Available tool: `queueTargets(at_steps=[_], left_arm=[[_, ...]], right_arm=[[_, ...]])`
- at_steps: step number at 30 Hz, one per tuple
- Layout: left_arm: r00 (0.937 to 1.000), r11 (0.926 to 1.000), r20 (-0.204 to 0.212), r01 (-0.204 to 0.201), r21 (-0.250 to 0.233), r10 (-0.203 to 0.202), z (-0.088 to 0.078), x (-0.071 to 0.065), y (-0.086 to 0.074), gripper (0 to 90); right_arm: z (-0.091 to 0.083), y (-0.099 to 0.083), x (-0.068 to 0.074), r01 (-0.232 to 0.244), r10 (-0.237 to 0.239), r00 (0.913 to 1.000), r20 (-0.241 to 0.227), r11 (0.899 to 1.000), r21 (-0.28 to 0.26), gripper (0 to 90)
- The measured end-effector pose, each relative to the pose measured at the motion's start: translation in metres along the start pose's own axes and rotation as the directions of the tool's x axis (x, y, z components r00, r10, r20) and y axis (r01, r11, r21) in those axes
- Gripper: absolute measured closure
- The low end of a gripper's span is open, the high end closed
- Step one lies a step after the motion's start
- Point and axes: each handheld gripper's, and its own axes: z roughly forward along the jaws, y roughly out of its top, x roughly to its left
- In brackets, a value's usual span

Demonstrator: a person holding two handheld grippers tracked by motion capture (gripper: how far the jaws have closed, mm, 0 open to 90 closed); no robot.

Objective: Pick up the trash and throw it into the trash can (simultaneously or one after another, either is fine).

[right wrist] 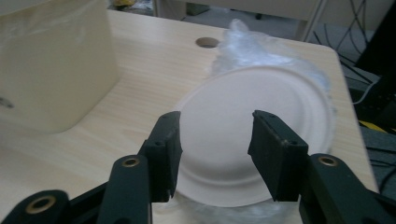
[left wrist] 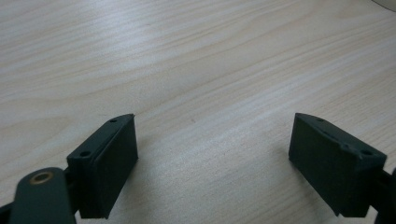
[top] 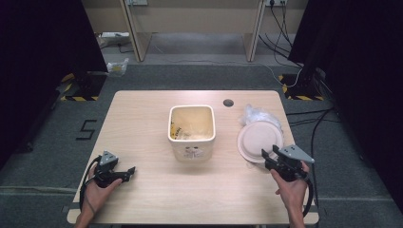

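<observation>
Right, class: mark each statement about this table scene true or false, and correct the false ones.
1. The plate lies upside down on crinkled clear plastic. True.
2. The bin stands right of the plate. False: it stands left of it, mid-table.
3. The left claw grips a cup. False: it is open over bare table.
4. The right claw sits at the plate's near rim, jaws apart. True.
5. The table has a round hole near its far edge. True.

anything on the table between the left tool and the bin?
Nothing: bare wood between the left tool and the bin in the high view; the left gripper view shows bare table ahead.
</observation>
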Motion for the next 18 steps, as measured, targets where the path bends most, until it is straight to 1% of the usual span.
queueTargets(at_steps=[1, 2, 4, 5, 6, 7, 8, 9, 11, 13, 14, 15, 16, 17, 18], left_arm=[[1.0000, 1.0000, 0.000, 0.000, 0.000, 0.000, 0.000, 0.000, 0.000, 14.6], [1.0000, 1.0000, -0.002, -0.001, 0.000, 0.001, 0.000, 0.000, 0.000, 14.6], [1.0000, 1.0000, -0.002, -0.004, -0.004, 0.004, 0.000, -0.001, 0.000, 15.1], [1.0000, 1.0000, -0.002, -0.003, -0.005, 0.003, 0.000, -0.001, 0.000, 15.2], [1.0000, 1.0000, -0.002, -0.003, -0.004, 0.003, -0.001, -0.001, -0.001, 15.2], [1.0000, 1.0000, -0.002, -0.003, -0.005, 0.003, -0.001, -0.001, -0.001, 15.2], [1.0000, 1.0000, -0.002, -0.003, -0.005, 0.003, -0.001, -0.001, -0.001, 15.2], [1.0000, 1.0000, -0.002, -0.002, -0.006, 0.002, -0.001, -0.001, -0.001, 15.2], [1.0000, 1.0000, -0.002, -0.004, -0.005, 0.004, -0.002, -0.001, -0.002, 15.1], [1.0000, 1.0000, -0.003, -0.002, -0.005, 0.002, -0.002, -0.002, -0.002, 15.2], [1.0000, 1.0000, -0.003, -0.002, -0.004, 0.002, -0.002, -0.002, -0.002, 15.2], [1.0000, 1.0000, -0.003, -0.003, -0.003, 0.003, -0.002, -0.002, -0.002, 15.1], [1.0000, 1.0000, -0.003, -0.003, -0.003, 0.003, -0.002, -0.002, -0.002, 15.1], [1.0000, 1.0000, -0.002, 0.000, -0.005, 0.000, -0.002, -0.002, -0.002, 15.1], [1.0000, 1.0000, -0.002, 0.000, -0.005, 0.000, -0.002, -0.002, -0.002, 15.0]], right_arm=[[0.000, 0.000, 0.000, 0.000, 0.000, 1.0000, 0.000, 1.000, 0.000, 54.3], [0.000, 0.002, -0.005, -0.007, 0.007, 0.9999, 0.015, 1.000, 0.001, 54.9], [0.002, 0.005, -0.015, -0.016, 0.016, 0.9989, 0.045, 1.000, -0.001, 55.3], [0.005, 0.008, -0.025, -0.036, 0.035, 0.9974, 0.063, 0.999, 0.002, 55.4], [0.007, 0.008, -0.029, -0.048, 0.047, 0.9962, 0.073, 0.999, 0.007, 55.4], [0.009, 0.009, -0.034, -0.062, 0.061, 0.9951, 0.078, 0.998, 0.007, 55.4], [0.009, 0.009, -0.034, -0.062, 0.061, 0.9951, 0.078, 0.998, 0.007, 55.4], [0.013, 0.009, -0.039, -0.080, 0.078, 0.9939, 0.078, 0.997, 0.017, 55.4], [0.015, 0.009, -0.042, -0.087, 0.086, 0.9935, 0.074, 0.996, 0.020, 55.2], [0.020, 0.010, -0.045, -0.113, 0.111, 0.9916, 0.066, 0.993, 0.024, 51.5], [0.024, 0.010, -0.047, -0.130, 0.128, 0.9897, 0.064, 0.991, 0.027, 47.9], [0.030, 0.009, -0.050, -0.159, 0.156, 0.9856, 0.065, 0.986, 0.041, 39.0], [0.030, 0.009, -0.050, -0.159, 0.156, 0.9856, 0.065, 0.986, 0.041, 39.0], [0.036, 0.009, -0.052, -0.179, 0.176, 0.9824, 0.063, 0.983, 0.051, 32.3], [0.036, 0.009, -0.052, -0.179, 0.176, 0.9824, 0.063, 0.983, 0.051, 32.3]])
